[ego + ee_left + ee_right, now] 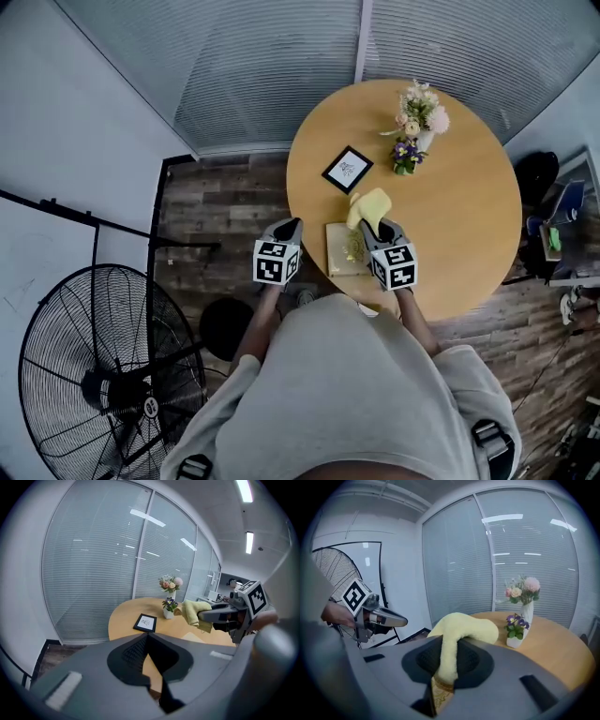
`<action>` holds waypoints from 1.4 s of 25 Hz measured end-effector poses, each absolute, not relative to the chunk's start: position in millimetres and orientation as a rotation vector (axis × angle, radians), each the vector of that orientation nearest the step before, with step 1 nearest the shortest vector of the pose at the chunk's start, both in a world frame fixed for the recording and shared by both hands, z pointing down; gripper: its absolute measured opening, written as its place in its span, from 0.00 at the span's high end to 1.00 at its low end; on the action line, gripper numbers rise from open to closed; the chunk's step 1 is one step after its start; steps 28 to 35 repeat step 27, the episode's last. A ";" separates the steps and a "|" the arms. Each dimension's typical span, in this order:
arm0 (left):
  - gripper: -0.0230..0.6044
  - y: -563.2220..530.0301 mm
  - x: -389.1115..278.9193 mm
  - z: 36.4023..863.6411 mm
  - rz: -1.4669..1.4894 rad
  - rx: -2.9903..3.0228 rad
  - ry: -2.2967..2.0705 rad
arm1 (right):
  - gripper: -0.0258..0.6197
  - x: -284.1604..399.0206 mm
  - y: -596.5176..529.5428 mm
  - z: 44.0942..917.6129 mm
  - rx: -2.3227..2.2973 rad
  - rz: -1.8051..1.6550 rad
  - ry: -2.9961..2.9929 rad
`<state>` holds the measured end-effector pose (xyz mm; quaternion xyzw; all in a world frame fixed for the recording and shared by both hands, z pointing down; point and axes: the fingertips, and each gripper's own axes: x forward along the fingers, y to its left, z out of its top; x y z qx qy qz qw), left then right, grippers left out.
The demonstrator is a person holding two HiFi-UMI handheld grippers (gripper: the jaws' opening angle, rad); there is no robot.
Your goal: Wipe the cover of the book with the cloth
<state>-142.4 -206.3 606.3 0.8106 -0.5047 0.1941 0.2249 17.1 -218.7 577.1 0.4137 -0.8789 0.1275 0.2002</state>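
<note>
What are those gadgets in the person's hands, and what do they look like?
Two matching grey handheld tools. The left claw and the right claw each taper to a tip with black ridged pads inside. Behind each sits a white cube with black square markers, left and right. No cables show. The person wears a light grey top.

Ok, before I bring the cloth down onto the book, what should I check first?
1. Cloth gripped: ok. The right gripper is shut on the yellow cloth.
2. Book in place: ok. The book lies flat on the table, under the cloth.
3. Cover free of objects: cannot tell. The right gripper hides part of it.
4. Left gripper out of the way: ok. It is shut, empty, and beside the table edge.
5. Picture frame clear of the book: ok. They are apart.
</note>
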 end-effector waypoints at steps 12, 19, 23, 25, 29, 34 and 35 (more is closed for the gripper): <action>0.95 -208.3 -131.7 610.5 0.530 2.243 -1.370 | 0.87 26.7 -215.5 583.2 1.180 0.377 -2.431; 0.95 -206.8 -124.7 614.0 0.516 2.241 -1.353 | 0.87 27.8 -213.0 583.1 1.183 0.379 -2.427; 0.95 -206.7 -121.8 614.6 0.518 2.245 -1.343 | 0.87 27.1 -211.0 583.9 1.183 0.387 -2.425; 0.95 -206.2 -121.5 614.9 0.519 2.244 -1.341 | 0.87 26.3 -209.6 584.4 1.181 0.387 -2.423; 0.95 -205.5 -121.0 615.3 0.519 2.245 -1.340 | 0.87 25.6 -208.2 585.5 1.178 0.388 -2.421; 0.95 -205.5 -121.0 615.3 0.519 2.245 -1.340 | 0.87 25.6 -208.2 585.5 1.178 0.388 -2.421; 0.95 -205.5 -121.0 615.3 0.519 2.245 -1.340 | 0.87 25.6 -208.2 585.5 1.178 0.388 -2.421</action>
